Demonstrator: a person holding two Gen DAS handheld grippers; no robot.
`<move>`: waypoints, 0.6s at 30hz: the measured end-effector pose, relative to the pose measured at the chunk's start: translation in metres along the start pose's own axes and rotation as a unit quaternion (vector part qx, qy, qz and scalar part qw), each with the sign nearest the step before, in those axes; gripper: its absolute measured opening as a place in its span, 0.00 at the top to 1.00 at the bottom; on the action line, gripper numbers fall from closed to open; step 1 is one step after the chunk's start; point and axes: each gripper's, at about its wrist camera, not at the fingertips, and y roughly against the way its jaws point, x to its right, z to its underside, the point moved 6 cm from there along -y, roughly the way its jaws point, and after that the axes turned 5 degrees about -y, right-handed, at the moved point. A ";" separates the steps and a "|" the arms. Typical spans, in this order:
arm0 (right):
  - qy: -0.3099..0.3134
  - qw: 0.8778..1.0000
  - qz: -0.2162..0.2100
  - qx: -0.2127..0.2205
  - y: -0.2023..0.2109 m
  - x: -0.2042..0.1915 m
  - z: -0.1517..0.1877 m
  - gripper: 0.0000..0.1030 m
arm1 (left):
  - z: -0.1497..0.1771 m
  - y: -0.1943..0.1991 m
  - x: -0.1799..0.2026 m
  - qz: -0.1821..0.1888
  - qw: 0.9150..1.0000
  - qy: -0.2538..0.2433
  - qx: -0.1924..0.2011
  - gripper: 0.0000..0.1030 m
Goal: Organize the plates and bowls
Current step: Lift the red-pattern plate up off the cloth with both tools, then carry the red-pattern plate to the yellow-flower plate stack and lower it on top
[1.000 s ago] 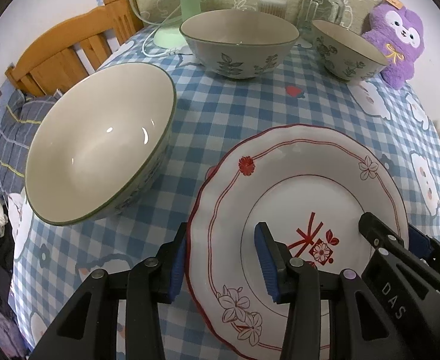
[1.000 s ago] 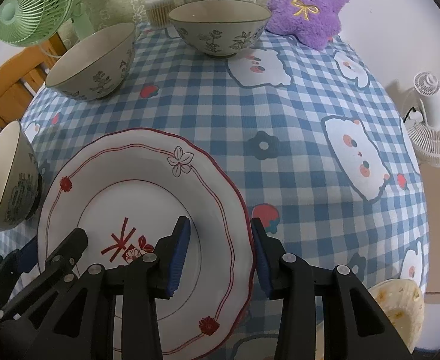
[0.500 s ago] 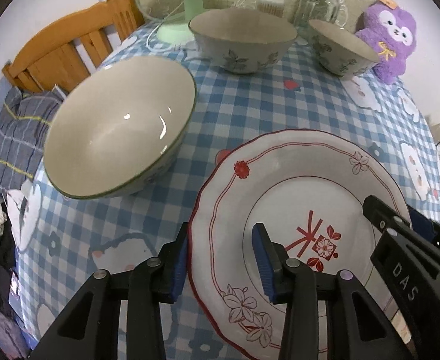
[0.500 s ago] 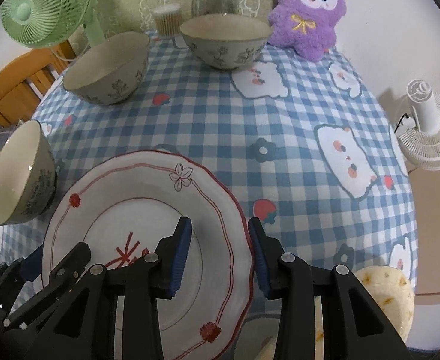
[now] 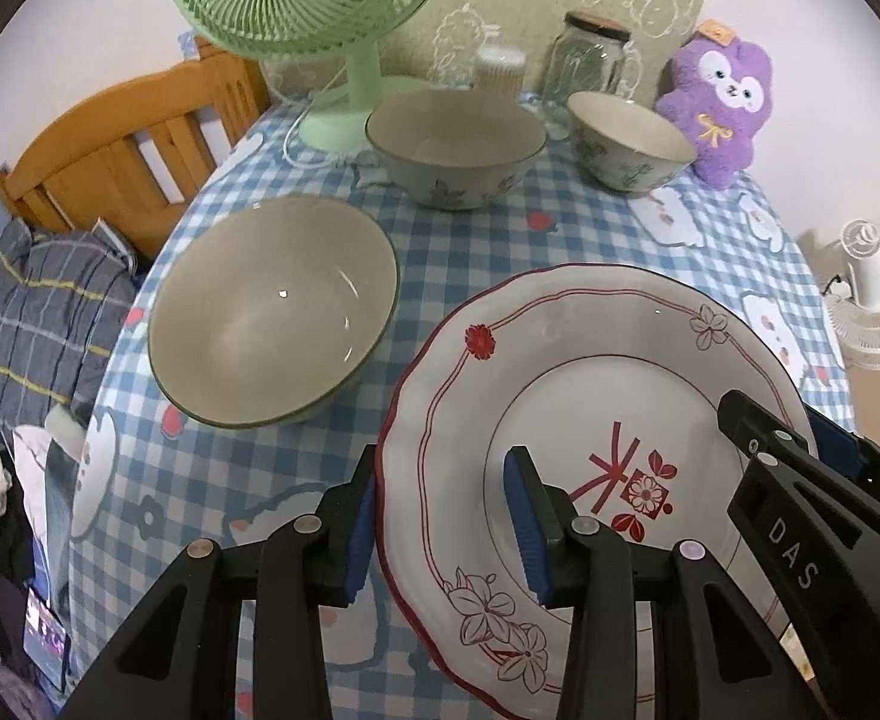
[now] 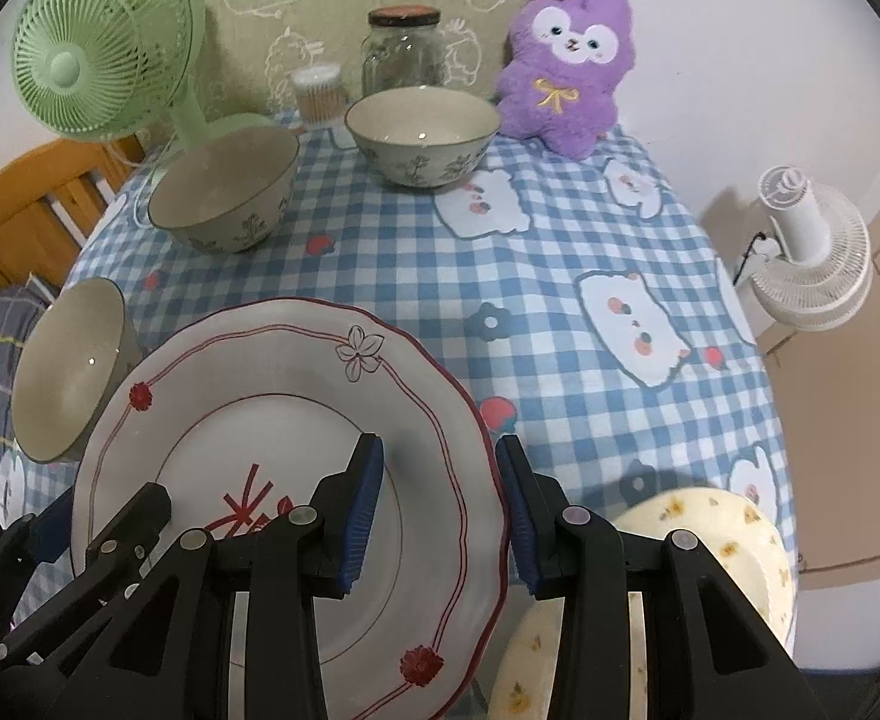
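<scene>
- The room light is soft and even, not too bright.
- Small white shiny spots sit inside the near bowl (image 5: 272, 318).
- Straight lines bend near the edges, and the corners are black.
- Everything looks sharp, not blurry.

Bowl (image 5: 272, 324) blocks left; tablecloth (image 6: 560, 252) free right.

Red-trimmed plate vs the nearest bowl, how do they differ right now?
The red-trimmed plate is gripped at opposite rims by the left gripper and right gripper; the nearest bowl sits untouched on the tablecloth. Plate: shallow, scalloped red edge, flower motifs. Bowl: deep, plain inside, dark rim. Both are empty.
</scene>
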 end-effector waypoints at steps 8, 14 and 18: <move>-0.015 1.000 -0.002 0.022 0.030 0.009 0.004 0.59 | -0.004 0.027 0.007 0.002 0.999 -0.021 0.029 0.61; -0.019 0.999 -0.009 0.034 0.046 0.025 0.006 0.59 | 0.001 0.043 0.021 0.001 0.999 -0.026 0.040 0.61; -0.012 0.999 -0.011 0.040 0.055 0.037 0.009 0.59 | 0.006 0.049 0.030 0.000 0.999 -0.017 0.039 0.61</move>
